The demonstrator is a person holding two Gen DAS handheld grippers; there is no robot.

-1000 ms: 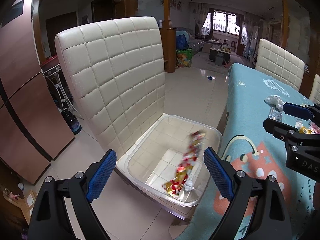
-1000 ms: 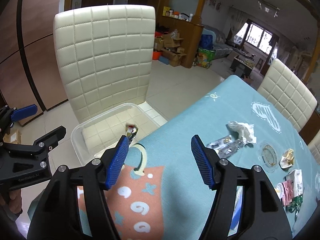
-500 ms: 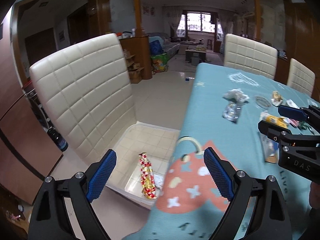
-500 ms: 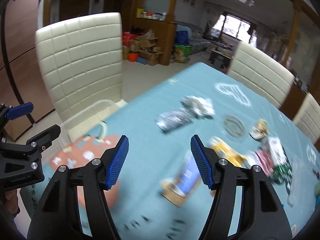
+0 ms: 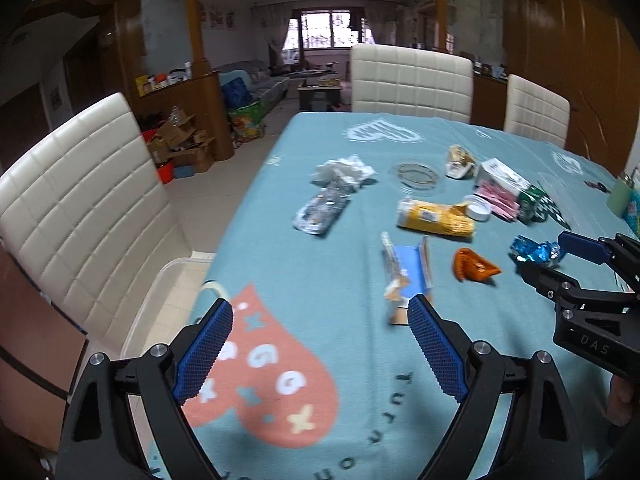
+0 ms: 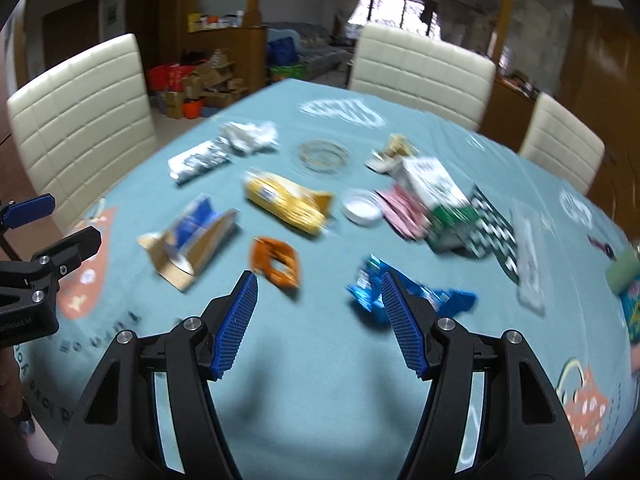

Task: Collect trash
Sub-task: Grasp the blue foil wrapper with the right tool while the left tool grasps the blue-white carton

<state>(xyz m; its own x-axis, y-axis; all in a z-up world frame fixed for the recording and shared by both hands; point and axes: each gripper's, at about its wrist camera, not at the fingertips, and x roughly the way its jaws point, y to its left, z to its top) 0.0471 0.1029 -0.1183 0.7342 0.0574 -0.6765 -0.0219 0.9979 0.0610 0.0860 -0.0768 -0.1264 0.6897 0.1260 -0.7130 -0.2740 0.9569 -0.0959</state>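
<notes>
Grippers both swung from bin [image 5: 168, 276] to table trash, left gripper [image 5: 320, 354] & right gripper [image 6: 318, 322] apart, empty

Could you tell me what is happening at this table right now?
A person is clearing trash off a dining table with two hand-held tongs. Both the left tongs and the right tongs are open and empty above the cloth. Wrappers lie scattered: an orange wrapper, a blue wrapper, a yellow packet and an opened blue box. A clear bin sits on the chair beside the table.
</notes>
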